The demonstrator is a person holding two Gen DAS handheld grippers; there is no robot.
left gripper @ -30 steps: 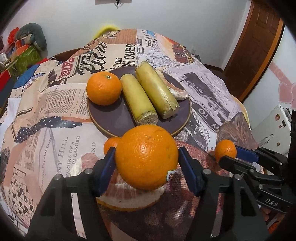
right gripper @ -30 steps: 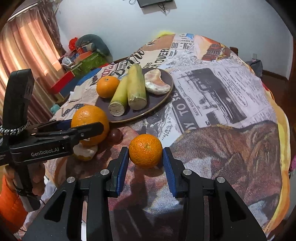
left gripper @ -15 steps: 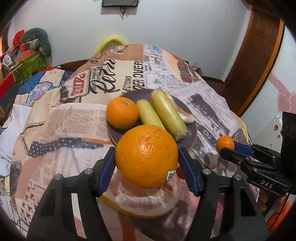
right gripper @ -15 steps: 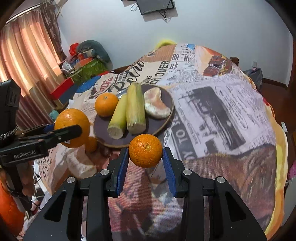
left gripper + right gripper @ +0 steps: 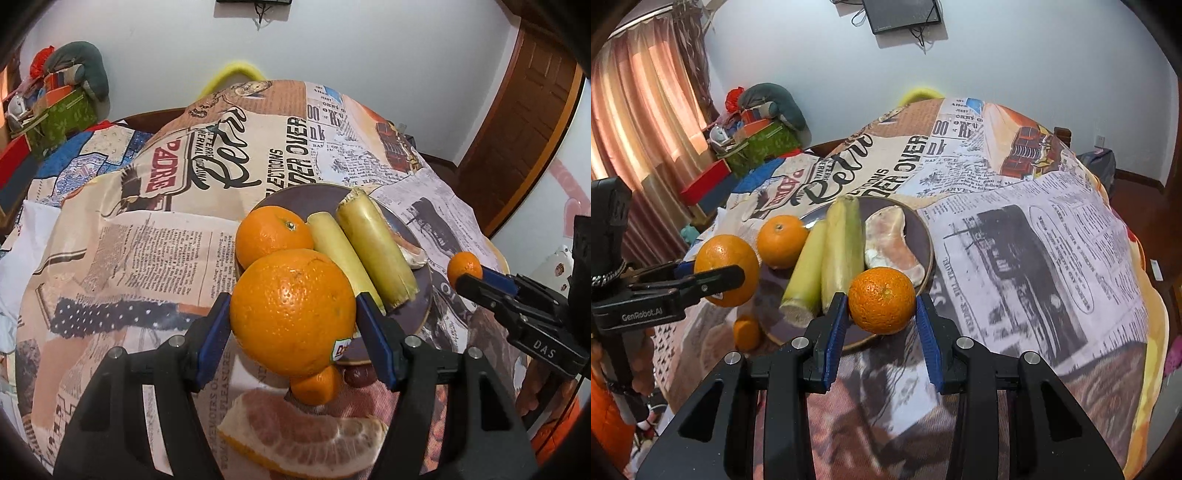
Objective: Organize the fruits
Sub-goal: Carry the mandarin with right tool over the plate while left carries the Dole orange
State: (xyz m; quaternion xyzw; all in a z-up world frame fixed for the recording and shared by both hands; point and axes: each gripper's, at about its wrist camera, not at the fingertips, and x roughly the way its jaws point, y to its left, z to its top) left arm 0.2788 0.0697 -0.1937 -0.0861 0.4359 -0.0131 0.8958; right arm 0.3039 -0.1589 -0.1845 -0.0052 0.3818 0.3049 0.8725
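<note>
Since a second ago both grippers have been carried, fruit and all, from the near cloth to the near rim of the plate (image 5: 424,314), which is now seen smaller and farther up in both wrist views. Nearest in the left wrist view, a pomelo wedge (image 5: 303,439) is seen lying on the printed cloth (image 5: 147,258), with a small mandarin (image 5: 317,384) and a dark round fruit (image 5: 356,374) just beyond it, beside the plate's rim. Above these, a big orange (image 5: 291,310) with a sticker is clamped between the blue pads of the left gripper (image 5: 293,314), whose jaws are spread about halfway and pressed on both its sides. In the right wrist view, a tangerine (image 5: 882,300) is pinched by the right gripper (image 5: 882,317), its jaws set narrow and touching both sides of the fruit, which is held over the plate's near edge. On the plate, two yellow-green stalks (image 5: 827,254) are laid side by side, with an orange (image 5: 781,240) to their left and a peeled pomelo piece (image 5: 890,247) to their right. Farther off, a pile of boxes (image 5: 757,140) is seen by the curtain (image 5: 639,129), and a screen (image 5: 901,14) is mounted on the wall.
</note>
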